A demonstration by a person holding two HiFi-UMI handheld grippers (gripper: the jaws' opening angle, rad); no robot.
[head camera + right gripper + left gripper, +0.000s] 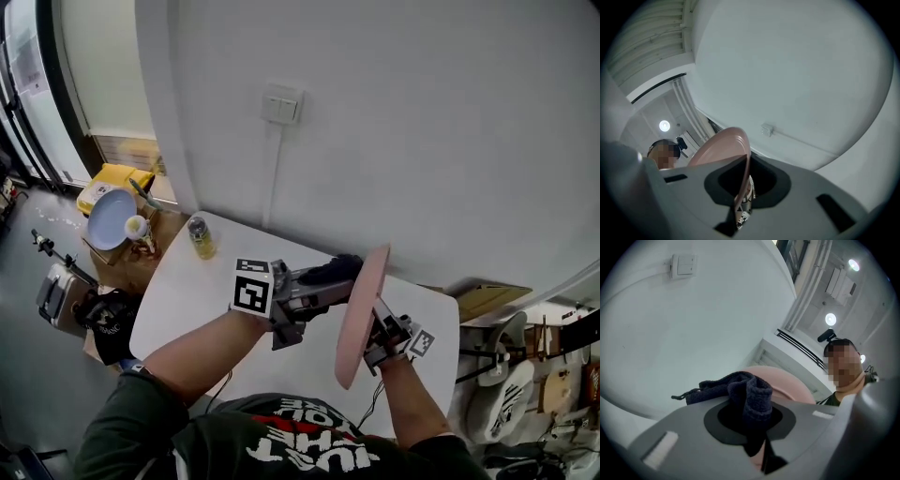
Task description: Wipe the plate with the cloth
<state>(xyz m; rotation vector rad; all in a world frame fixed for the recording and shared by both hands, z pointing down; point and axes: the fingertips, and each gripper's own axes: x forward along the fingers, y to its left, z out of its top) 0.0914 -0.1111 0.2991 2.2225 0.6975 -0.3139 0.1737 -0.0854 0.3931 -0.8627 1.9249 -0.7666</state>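
The head view looks steeply down on the white table (187, 300). Both gripper views face upward, sharing the near pink round plate (790, 386).

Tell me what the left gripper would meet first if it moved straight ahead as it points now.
Most likely the pink plate, just beyond the cloth in the left gripper; the gap is unclear.

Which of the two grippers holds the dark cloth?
The left gripper: its jaws are shut on the dark blue cloth. The right gripper instead clamps the rim of the pink plate, held on edge.
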